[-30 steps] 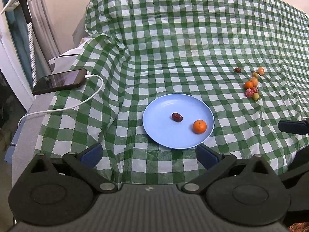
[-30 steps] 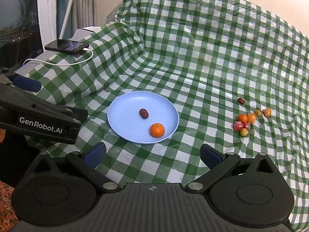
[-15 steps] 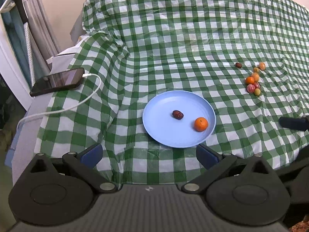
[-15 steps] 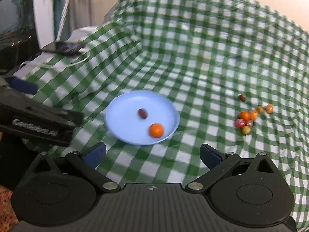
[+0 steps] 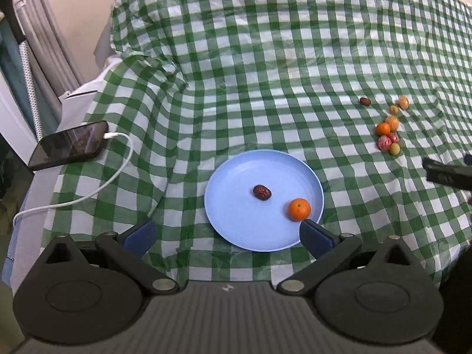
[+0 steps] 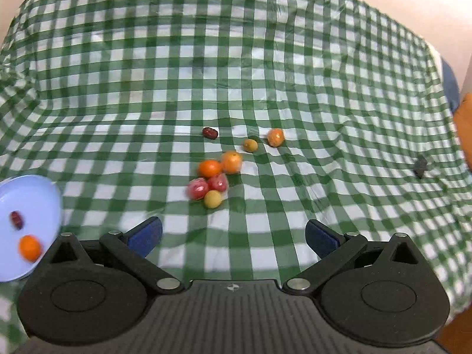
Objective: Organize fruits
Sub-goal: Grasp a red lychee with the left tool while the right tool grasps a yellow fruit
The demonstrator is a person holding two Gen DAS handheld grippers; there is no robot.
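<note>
My left gripper (image 5: 227, 231) hangs with jaws apart over the near rim of the blue plate (image 5: 236, 221), which holds a red date (image 5: 262, 192) and a mandarin (image 5: 299, 209). My right gripper (image 6: 233, 234), jaws likewise apart and empty, faces the loose fruit cluster (image 6: 216, 177) lying on the checked cloth (image 6: 265, 59), well right of the plate. A phone (image 5: 69, 144) lies left of the plate.

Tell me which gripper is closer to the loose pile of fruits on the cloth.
Right. The right gripper faces the pile of fruits directly, open, just short of it. The left gripper, also open, sits at the blue plate, with the pile far off to its right.
</note>
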